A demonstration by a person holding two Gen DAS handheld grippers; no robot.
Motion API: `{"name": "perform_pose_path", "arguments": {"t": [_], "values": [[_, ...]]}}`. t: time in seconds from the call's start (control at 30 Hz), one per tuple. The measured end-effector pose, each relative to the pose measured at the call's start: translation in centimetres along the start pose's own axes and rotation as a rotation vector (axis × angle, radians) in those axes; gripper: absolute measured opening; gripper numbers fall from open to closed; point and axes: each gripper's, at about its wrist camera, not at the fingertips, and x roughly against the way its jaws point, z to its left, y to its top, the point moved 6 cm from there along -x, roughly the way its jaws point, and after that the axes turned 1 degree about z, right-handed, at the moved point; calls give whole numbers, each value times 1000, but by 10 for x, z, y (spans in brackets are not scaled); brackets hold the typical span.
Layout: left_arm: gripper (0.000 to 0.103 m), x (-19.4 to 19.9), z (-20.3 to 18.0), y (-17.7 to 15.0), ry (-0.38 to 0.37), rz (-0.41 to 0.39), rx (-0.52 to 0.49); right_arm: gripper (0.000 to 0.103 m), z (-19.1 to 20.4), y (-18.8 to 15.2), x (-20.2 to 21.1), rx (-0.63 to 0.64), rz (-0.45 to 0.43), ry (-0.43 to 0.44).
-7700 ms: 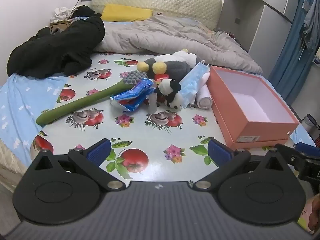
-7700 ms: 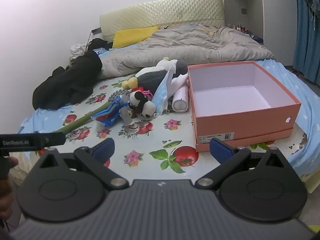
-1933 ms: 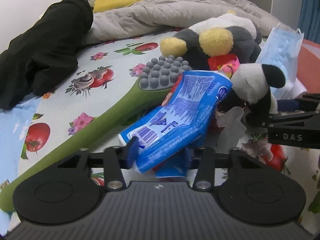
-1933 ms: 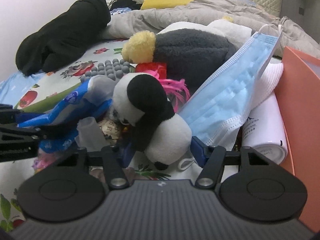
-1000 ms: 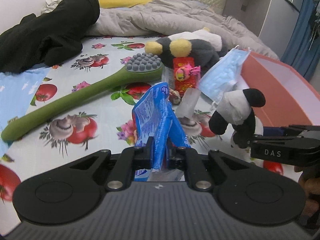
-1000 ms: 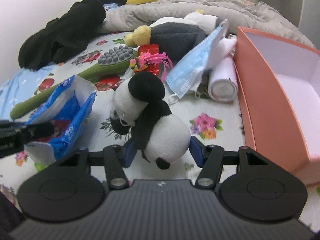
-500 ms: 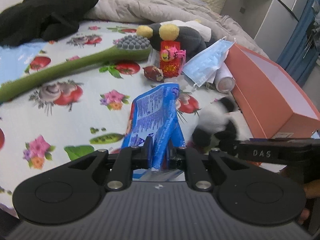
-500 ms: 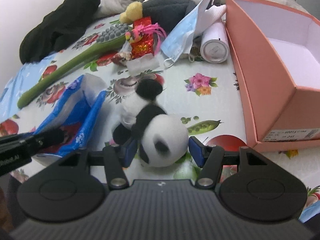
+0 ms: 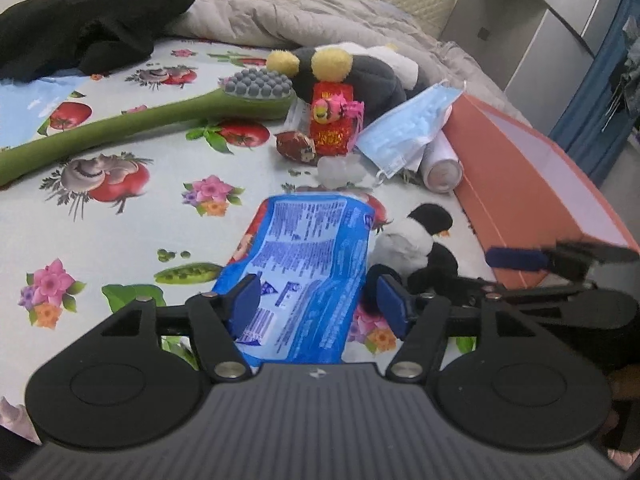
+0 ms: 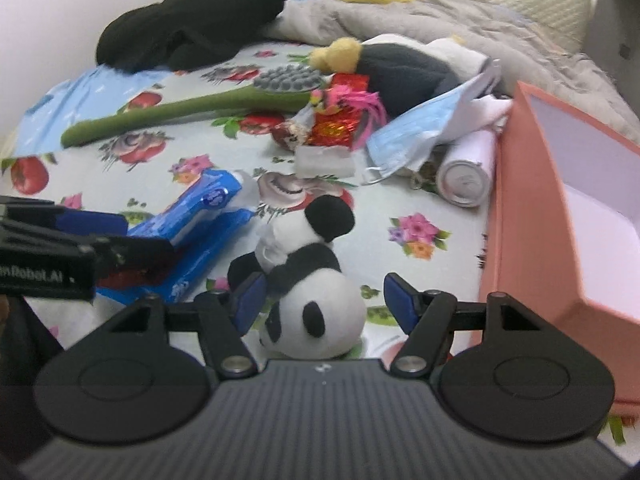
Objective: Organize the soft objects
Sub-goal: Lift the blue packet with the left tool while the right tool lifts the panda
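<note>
A blue tissue pack (image 9: 308,276) lies flat on the flowered sheet between the fingers of my open left gripper (image 9: 318,304); it also shows in the right wrist view (image 10: 188,224). A small panda plush (image 10: 308,280) lies on the sheet between the fingers of my open right gripper (image 10: 324,304), which do not press on it. It also shows in the left wrist view (image 9: 416,240). An open orange box (image 10: 560,208) stands at the right, empty as far as I see.
A pile lies further back: a green massage stick (image 9: 140,120), a grey and yellow plush (image 9: 352,68), a red packet (image 9: 332,124), a blue face mask (image 9: 408,128) and a white roll (image 9: 440,164). A black coat (image 9: 92,20) and grey duvet (image 9: 320,16) lie behind.
Both grippers have opened. The tissue pack and the panda, held half a second ago, now lie on the sheet near the front edge, left of the box.
</note>
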Motion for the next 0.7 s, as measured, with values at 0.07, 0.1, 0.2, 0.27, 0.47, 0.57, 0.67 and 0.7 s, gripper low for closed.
{"name": "perform_pose_path", "arguments": {"t": [0.07,0.1,0.2,0.27,0.47,0.57,0.67,0.7], "values": [[70,-4,-1,-4,5,13,-16,67,3,-1,-8,8,20,24],[70,-6,-2,-6,12,16,-26,67,5,-3,-11,12,31,30],[70,-9,-3,-10,46,11,-68,65,9,-7,-17,32,39,7],[69,-11,-3,-11,71,10,-91,63,10,-10,-20,48,39,-11],[61,-17,1,-13,98,8,-104,61,12,-15,-18,67,39,-42],[48,-19,1,-12,114,9,-113,60,9,-15,-16,29,48,-51],[38,-18,0,-10,116,8,-116,59,4,-15,-12,-33,53,-47],[32,-18,-1,-9,114,9,-115,59,3,-16,-11,-46,54,-49]]}}
